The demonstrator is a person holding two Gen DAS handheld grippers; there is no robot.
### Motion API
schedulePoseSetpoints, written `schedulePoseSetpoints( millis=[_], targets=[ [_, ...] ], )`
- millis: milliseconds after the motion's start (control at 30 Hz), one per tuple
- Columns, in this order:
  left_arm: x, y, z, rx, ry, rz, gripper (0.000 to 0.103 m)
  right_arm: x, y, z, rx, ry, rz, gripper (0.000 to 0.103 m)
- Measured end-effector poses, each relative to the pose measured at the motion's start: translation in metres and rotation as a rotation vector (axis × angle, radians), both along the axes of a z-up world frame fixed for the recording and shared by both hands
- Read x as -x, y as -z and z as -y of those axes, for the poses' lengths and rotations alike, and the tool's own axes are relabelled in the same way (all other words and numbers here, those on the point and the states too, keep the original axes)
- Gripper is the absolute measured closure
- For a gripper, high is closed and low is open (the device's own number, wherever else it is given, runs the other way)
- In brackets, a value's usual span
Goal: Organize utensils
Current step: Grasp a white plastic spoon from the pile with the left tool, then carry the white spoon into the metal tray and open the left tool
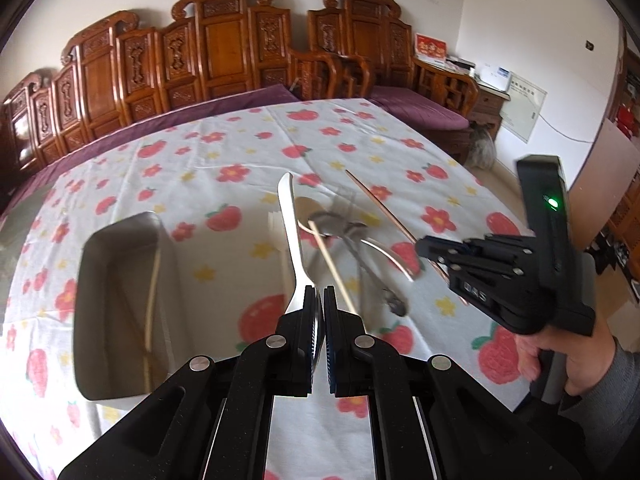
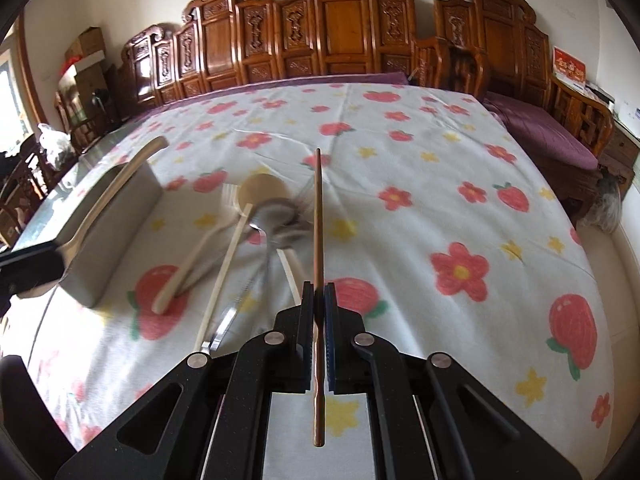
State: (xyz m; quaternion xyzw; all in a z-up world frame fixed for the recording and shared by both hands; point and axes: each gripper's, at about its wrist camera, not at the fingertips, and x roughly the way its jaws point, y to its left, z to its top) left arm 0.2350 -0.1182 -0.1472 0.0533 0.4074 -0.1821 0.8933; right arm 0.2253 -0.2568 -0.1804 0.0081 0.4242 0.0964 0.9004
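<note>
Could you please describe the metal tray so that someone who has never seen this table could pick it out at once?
Start from the flowered tablecloth that covers the table. On its left side, left of the utensil pile, sits the metal tray. It is the only container there: a dull grey rectangular box with rounded corners and raised walls, and one pale chopstick lies inside it.
</note>
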Motion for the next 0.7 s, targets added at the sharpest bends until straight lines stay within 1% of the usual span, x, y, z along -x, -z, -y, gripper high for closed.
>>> schedulePoseSetpoints(
  millis=[100,200,467,700],
  targets=[
    [-0.004,-0.004,-0.011,-0.006,-0.024,0.010,0.099,0.005,-0.008,-0.016,0.024,-0.043,0.033,0.097],
    [-0.007,-0.006,-0.022,-0.004,-0.048,0.014,0.099,0.010,-0.014,-0.029,0.023,-0.073,0.051,0.097],
    [-0.012,-0.007,-0.051,-0.016,-0.107,0.016,0.099,0.019,-0.022,-0.053,0.026,-0.127,0.066,0.097],
    [-0.016,-0.005,-0.082,0.003,-0.164,-0.009,0.099,0.027,-0.026,-0.076,0.022,-0.186,0.072,0.097]
  ],
)
